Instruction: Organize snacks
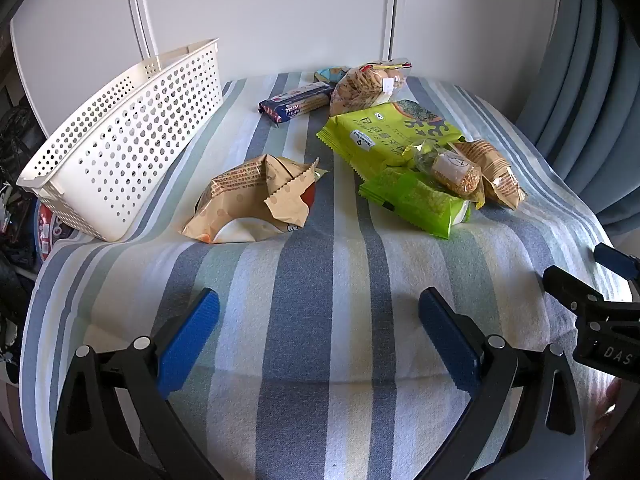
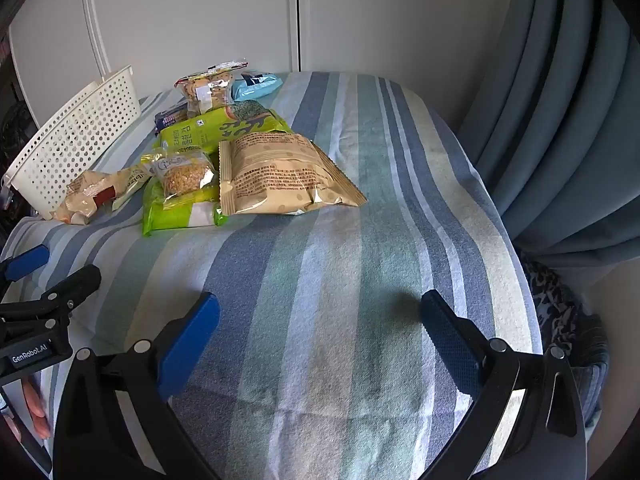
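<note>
Several snack packs lie on a striped cloth. A crumpled tan bag [image 1: 256, 200] [image 2: 100, 192] sits beside a white perforated basket [image 1: 120, 140] [image 2: 68, 148]. A large green seaweed pack [image 1: 384, 132] [image 2: 220, 128], a smaller green pack [image 1: 416, 204] [image 2: 176, 212], a clear peanut pack [image 1: 452, 172] [image 2: 184, 174] and a flat tan bag [image 2: 280, 176] [image 1: 496, 172] form a heap. Behind lie a navy cracker pack [image 1: 296, 102], a clear biscuit bag [image 1: 368, 84] [image 2: 208, 88] and a light blue pack [image 2: 256, 84]. My left gripper [image 1: 320, 320] and right gripper [image 2: 320, 320] both stand open over bare cloth, holding nothing.
The basket lies tilted at the table's left edge, its opening facing away. White cabinet doors [image 1: 260, 12] stand behind the table. A blue curtain [image 2: 560, 120] hangs on the right. Dark clutter [image 1: 16, 184] lies beyond the left edge. The near cloth [image 2: 340, 260] is bare.
</note>
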